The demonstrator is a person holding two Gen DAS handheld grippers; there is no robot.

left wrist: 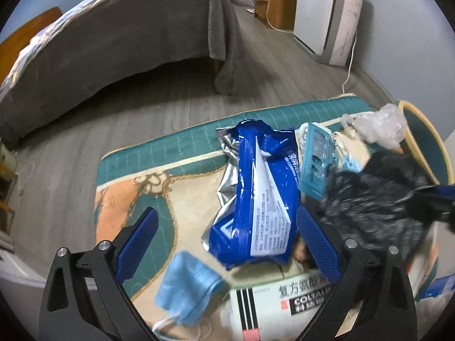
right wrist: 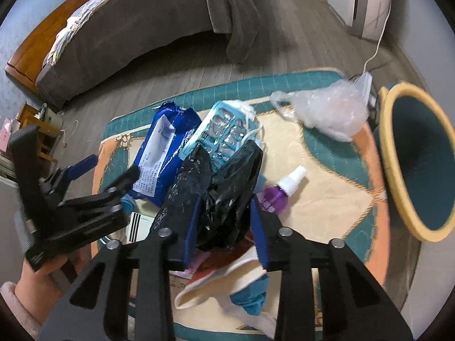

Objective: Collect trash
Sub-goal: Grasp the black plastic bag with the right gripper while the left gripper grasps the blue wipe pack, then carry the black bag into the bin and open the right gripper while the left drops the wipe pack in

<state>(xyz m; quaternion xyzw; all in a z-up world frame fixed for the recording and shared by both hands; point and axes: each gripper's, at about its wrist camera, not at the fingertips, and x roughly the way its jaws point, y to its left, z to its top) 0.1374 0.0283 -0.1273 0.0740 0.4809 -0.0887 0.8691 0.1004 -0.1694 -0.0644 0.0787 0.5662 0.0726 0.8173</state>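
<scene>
Two jaws work here. My right jaws point(right wrist: 224, 227) squeeze a crinkly black plastic bag point(right wrist: 216, 187) above the green patterned rug point(right wrist: 327, 199). It's light, soft and slippery, so I pinch its bunched middle. My left jaws point(left wrist: 227, 241) gape open around the shiny blue wrapper point(left wrist: 256, 187).

Both point steeply down: the left gripper point(left wrist: 226, 241) gapes wide, the right gripper point(right wrist: 224, 227) is closed on a bag point(right wrist: 216, 187).

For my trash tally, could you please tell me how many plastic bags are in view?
2: a black bag gripped in the right tongs, and a clear bag on the rug beside the bin. Others may be hidden.
</scene>
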